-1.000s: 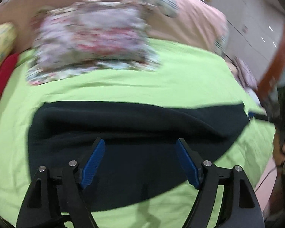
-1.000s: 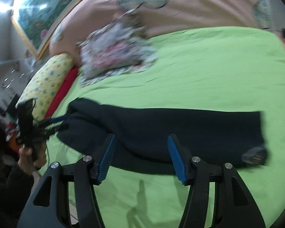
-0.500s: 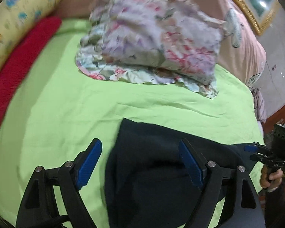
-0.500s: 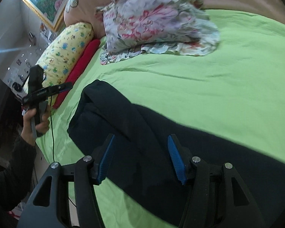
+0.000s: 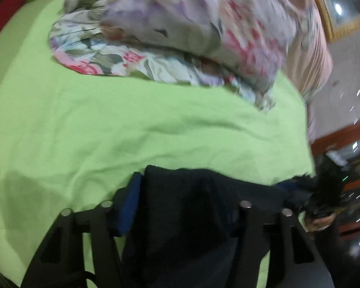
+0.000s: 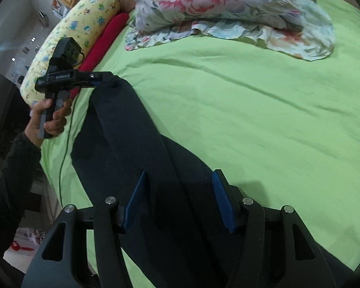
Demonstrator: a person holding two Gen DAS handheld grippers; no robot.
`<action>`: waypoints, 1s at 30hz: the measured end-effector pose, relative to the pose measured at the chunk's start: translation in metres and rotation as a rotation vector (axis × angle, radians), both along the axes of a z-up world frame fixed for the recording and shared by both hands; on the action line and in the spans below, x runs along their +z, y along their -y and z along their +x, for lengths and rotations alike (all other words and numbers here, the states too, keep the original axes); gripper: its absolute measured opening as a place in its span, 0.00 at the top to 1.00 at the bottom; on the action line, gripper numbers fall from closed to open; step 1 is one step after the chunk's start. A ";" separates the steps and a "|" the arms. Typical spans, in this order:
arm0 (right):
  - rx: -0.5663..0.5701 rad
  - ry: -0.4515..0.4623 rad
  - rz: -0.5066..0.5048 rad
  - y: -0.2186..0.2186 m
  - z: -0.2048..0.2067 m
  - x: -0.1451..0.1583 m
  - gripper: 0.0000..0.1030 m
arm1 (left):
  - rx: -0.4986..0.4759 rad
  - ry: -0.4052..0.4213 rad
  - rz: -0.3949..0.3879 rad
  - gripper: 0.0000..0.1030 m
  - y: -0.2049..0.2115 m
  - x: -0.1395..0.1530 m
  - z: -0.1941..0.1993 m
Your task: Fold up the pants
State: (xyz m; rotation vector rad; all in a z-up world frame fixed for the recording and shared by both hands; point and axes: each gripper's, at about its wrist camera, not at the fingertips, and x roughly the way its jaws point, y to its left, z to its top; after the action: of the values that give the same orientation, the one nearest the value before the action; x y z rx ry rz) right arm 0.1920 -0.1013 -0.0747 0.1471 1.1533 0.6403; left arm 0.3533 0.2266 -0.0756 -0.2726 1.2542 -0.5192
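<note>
Dark pants (image 6: 141,148) stretch lengthwise from the spread-jawed right gripper (image 6: 180,201) to the left gripper (image 6: 103,78) clamping their far end.

1. The left claw (image 5: 180,206) has dark pants (image 5: 192,216) bunched between its fingers; only the left blue pad (image 5: 132,204) shows.
2. The pants lie on a green bed sheet (image 5: 108,132).
3. A floral pillow (image 5: 180,28) rests beyond, blurred.
4. At the right edge a hand (image 5: 316,220) grips the right claw (image 5: 290,184), at the pants' far end.
</note>
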 end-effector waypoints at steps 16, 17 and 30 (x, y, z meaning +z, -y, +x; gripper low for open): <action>0.015 0.199 0.003 -0.015 -0.072 0.028 0.83 | 0.019 0.308 0.000 0.87 -0.005 0.072 -0.120; 0.015 0.210 -0.005 -0.017 -0.078 0.027 0.83 | 0.024 0.326 0.008 0.87 -0.005 0.072 -0.131; 0.032 0.346 -0.280 -0.055 -0.120 0.011 0.73 | 0.110 0.401 0.063 0.87 -0.017 0.032 -0.207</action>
State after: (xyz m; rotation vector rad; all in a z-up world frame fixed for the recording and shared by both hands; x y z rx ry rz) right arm 0.0721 -0.0466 -0.0636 -0.2138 0.8995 0.5025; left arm 0.1467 0.2432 -0.0431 -0.1721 0.8592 -0.4144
